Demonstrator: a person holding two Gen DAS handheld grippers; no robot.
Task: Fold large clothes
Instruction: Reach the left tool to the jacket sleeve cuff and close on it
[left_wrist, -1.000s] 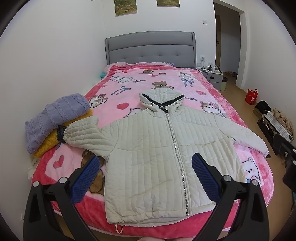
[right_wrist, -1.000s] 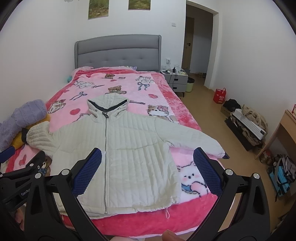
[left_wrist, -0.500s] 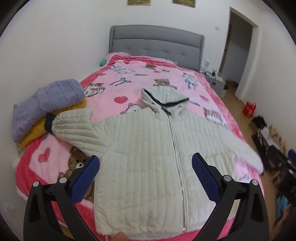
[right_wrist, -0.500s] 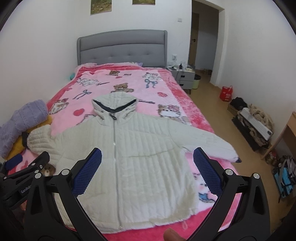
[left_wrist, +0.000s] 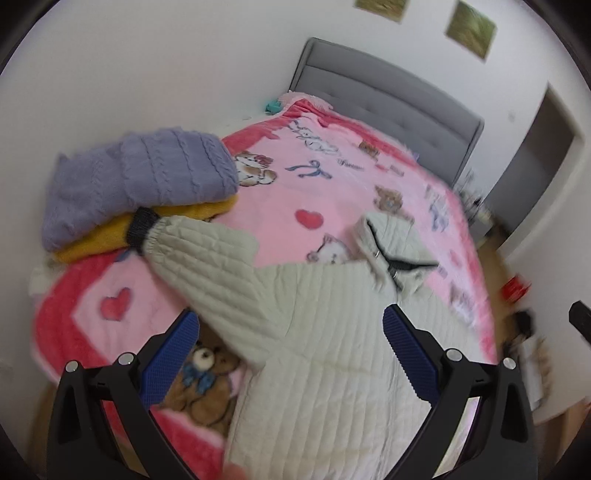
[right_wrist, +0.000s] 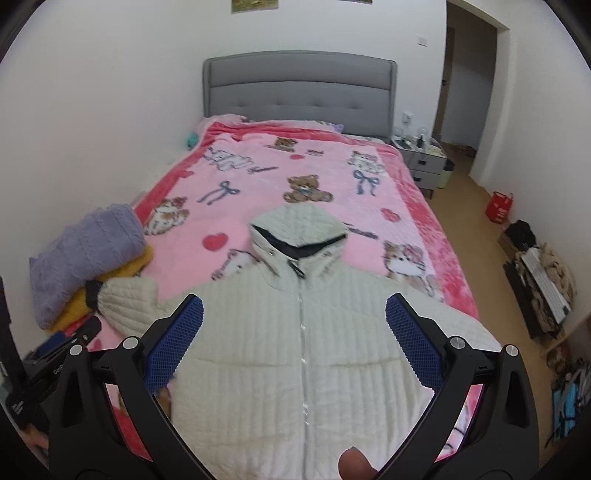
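Both grippers over the hooded jacket, nothing held.

I see the white quilted jacket (right_wrist: 306, 354) lying zipped and face-up on the pink cartoon blanket (right_wrist: 258, 184), one cuff against the folded purple sweater (left_wrist: 140, 177). My left gripper (left_wrist: 288, 354) and right gripper (right_wrist: 293, 339) both have fingers spread wide.

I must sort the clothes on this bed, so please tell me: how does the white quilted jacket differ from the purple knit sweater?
The white quilted jacket lies spread flat with sleeves out; the purple knit sweater is folded into a compact bundle. The jacket has a hood and a front zipper; the sweater shows a cable-knit texture and neither of those. The jacket lies directly on the pink blanket; the sweater sits on a yellow garment. Both are on the bed.
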